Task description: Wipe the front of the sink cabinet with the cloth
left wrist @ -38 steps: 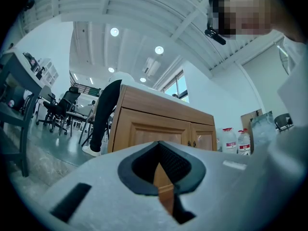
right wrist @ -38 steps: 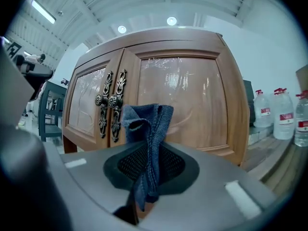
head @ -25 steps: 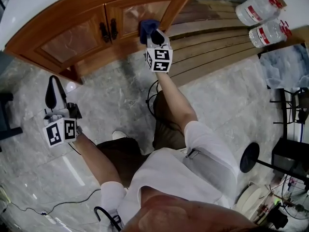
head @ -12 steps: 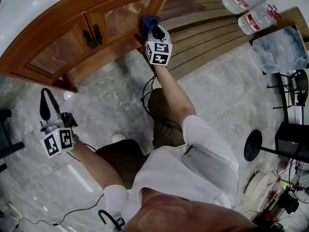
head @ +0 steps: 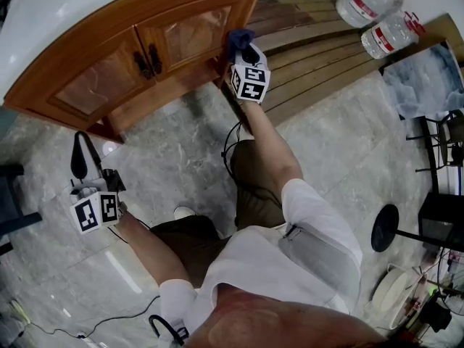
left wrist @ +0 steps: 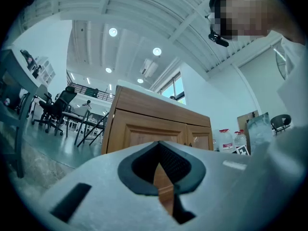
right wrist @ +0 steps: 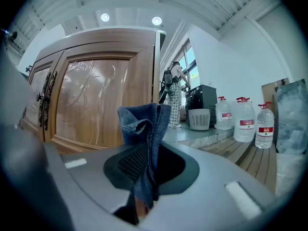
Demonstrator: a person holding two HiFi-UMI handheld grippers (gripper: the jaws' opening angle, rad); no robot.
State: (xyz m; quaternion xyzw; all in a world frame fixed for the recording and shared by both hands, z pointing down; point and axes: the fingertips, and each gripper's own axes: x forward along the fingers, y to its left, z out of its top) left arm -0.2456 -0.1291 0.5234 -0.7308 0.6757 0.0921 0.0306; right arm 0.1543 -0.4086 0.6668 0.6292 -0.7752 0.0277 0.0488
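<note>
The right tongs [head: 244, 51], clamped on the blue cloth [head: 238, 38], have slid rightward since a moment ago. The cloth now presses on the sink cabinet [head: 109, 46] at its right-hand edge. Down low, the left tongs [head: 80, 151] hang closed on nothing. Two water bottles [head: 371, 3] stand beyond, apparently full of clear liquid.

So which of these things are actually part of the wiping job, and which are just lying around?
In the job:
cloth, pinched in the right gripper
cabinet

Just lying about:
water bottles
black stand
left gripper, holding nothing
</note>
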